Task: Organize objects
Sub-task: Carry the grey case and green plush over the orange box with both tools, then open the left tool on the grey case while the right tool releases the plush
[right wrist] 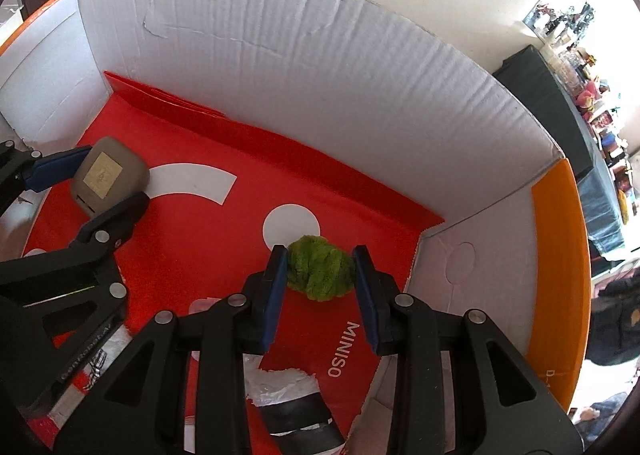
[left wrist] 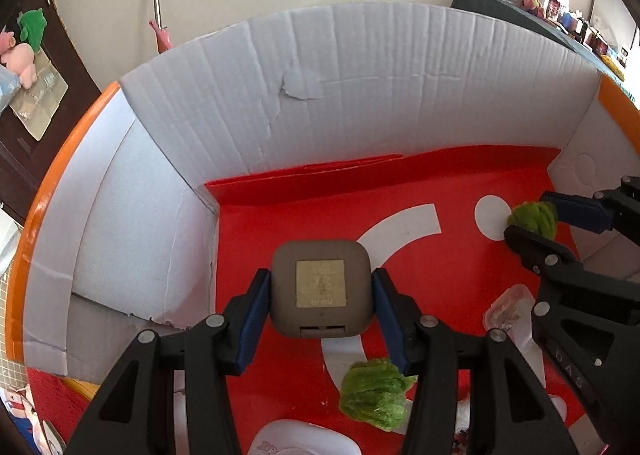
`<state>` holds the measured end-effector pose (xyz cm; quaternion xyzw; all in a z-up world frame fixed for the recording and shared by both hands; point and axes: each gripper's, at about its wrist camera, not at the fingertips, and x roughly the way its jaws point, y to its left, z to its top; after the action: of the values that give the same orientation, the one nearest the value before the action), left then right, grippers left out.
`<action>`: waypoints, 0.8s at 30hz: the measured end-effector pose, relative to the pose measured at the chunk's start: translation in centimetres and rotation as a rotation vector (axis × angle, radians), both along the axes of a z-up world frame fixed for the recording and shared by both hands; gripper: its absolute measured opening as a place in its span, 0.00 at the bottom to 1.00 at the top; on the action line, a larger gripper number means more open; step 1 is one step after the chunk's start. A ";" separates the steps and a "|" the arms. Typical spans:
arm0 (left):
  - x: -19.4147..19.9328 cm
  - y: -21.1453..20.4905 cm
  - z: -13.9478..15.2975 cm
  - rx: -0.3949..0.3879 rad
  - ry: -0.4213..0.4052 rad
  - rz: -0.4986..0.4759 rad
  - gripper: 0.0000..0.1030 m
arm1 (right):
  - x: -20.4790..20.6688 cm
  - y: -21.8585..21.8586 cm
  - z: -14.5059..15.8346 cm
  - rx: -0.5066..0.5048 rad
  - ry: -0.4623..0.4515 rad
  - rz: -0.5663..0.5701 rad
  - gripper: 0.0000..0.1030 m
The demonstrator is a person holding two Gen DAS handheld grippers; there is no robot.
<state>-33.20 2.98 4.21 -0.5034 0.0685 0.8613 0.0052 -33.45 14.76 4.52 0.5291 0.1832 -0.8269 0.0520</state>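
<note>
My left gripper (left wrist: 320, 278) is shut on a grey-brown rounded square case (left wrist: 320, 291) with a gold label, held just above the red bag (left wrist: 280, 239) that lines the box floor. My right gripper (right wrist: 321, 255) is shut on a green fuzzy ball (right wrist: 320, 273) near the box's right wall. In the left wrist view that ball (left wrist: 534, 218) and the right gripper (left wrist: 532, 221) sit at the right edge. The case (right wrist: 108, 177) and the left gripper (right wrist: 94, 185) appear at the left of the right wrist view. A second green fuzzy ball (left wrist: 372, 391) lies loose on the bag.
Both grippers are inside a white cardboard box (left wrist: 360, 95) with orange rims (left wrist: 48, 195). A small clear plastic packet (left wrist: 508, 311) and a white rounded item (left wrist: 300, 441) lie on the floor. A red, white and black item (right wrist: 288, 395) lies under the right gripper.
</note>
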 end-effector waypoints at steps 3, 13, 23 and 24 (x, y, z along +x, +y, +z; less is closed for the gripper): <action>0.1 0.1 0.2 -0.013 0.005 -0.005 0.53 | 0.4 -0.4 -0.1 0.013 -0.005 0.001 0.33; 0.5 -0.1 0.8 -0.026 0.011 -0.006 0.54 | 0.1 -0.1 -0.3 0.028 -0.012 -0.005 0.40; 0.8 -0.8 1.7 -0.026 0.010 0.008 0.59 | 1.3 -1.1 -0.3 0.040 -0.004 0.001 0.45; 0.8 -0.9 1.8 -0.027 0.011 0.010 0.59 | 1.5 -1.3 -0.3 0.041 -0.002 0.001 0.45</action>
<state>-32.41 2.12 6.01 -0.4988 0.0776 0.8632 -0.0063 -31.92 13.48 4.19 0.5310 0.2005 -0.8223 0.0416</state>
